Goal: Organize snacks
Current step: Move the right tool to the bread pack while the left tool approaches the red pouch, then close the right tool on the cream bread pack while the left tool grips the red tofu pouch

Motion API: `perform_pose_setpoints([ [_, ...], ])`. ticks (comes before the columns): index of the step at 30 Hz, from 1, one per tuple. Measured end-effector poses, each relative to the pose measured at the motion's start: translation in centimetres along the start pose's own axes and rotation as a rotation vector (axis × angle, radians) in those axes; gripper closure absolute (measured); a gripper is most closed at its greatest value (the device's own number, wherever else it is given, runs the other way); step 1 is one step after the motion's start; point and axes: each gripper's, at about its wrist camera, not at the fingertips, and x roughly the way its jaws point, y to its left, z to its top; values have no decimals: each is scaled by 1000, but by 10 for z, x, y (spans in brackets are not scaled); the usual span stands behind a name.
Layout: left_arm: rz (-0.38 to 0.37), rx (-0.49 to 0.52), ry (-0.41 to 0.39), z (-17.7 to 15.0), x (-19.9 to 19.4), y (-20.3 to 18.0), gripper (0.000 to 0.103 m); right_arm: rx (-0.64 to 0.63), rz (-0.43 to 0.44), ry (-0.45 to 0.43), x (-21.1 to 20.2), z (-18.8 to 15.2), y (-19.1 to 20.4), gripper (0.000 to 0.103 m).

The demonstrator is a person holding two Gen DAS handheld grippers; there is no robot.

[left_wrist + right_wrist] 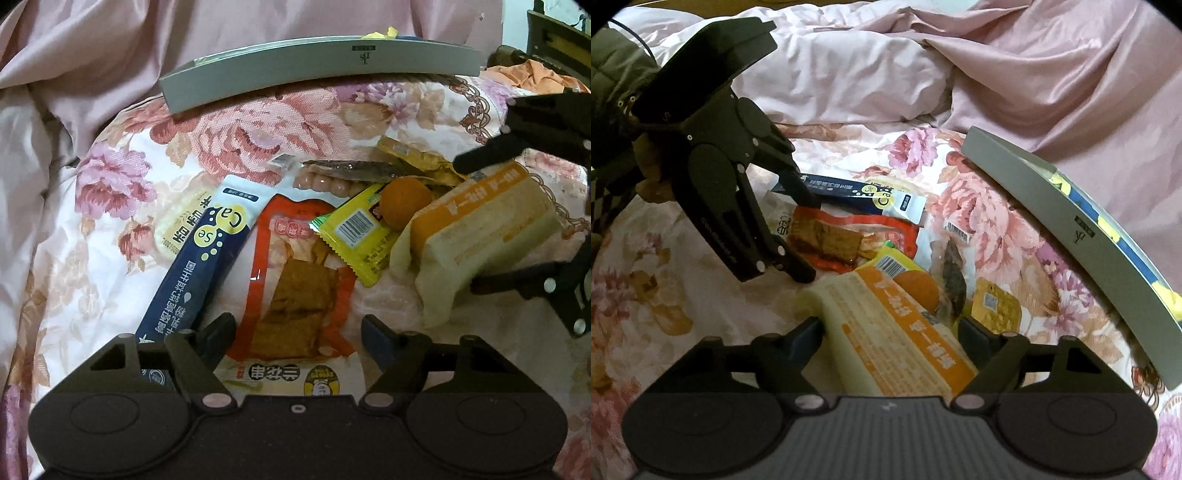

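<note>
A heap of snacks lies on a floral bedspread (258, 129). My left gripper (297, 328) is open, its fingers straddling a red-orange tofu snack packet (295, 280) without squeezing it. A dark blue stick packet (199, 266) lies beside its left finger. My right gripper (890, 328) is open around a large cream-and-orange packet (886, 332), fingers close to its two sides. Behind that packet lie a yellow packet (890, 262), an orange round snack (919, 286), a dried-fish packet (953, 273) and a gold packet (995, 302). The left gripper (807, 236) shows over the tofu packet (827, 236).
A long grey box (321, 59) lies at the far edge of the bedspread, also at the right (1052, 206). Rumpled pink bedding (1034, 74) rises behind it. A pale round cracker pack (181, 229) sits left of the blue packet. A dark green sleeve (613, 74) is at top left.
</note>
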Motion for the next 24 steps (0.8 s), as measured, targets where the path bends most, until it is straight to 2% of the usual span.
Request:
perform_pose_setpoints([
  [2,10,5,5,2,3,-1,22,-8,-2,5,0,0,6,21],
  [4,18,-3,7,6,7,0,16,-33,13,9,1,-1,9,14],
  [8,20,-41,17,14,18,6,13,-83,8,14,5,-4,16,13],
  [9,18,-57,18,15,19,7,15,-88,1,16,6,-4,16,19],
  [10,20,-70,16,15,18,7,19,-84,-8,13,6,-4,16,29],
  [13,30,-83,-1,10,12,5,33,-52,5,9,5,-3,13,35],
  [16,45,-111,-1,5,5,3,41,-70,1,11,4,-4,19,42],
  [19,56,-159,18,-2,-4,-2,47,-74,-7,17,2,-3,25,45],
  [24,30,-235,54,-17,-20,-11,47,-54,-38,23,-1,-2,32,49],
])
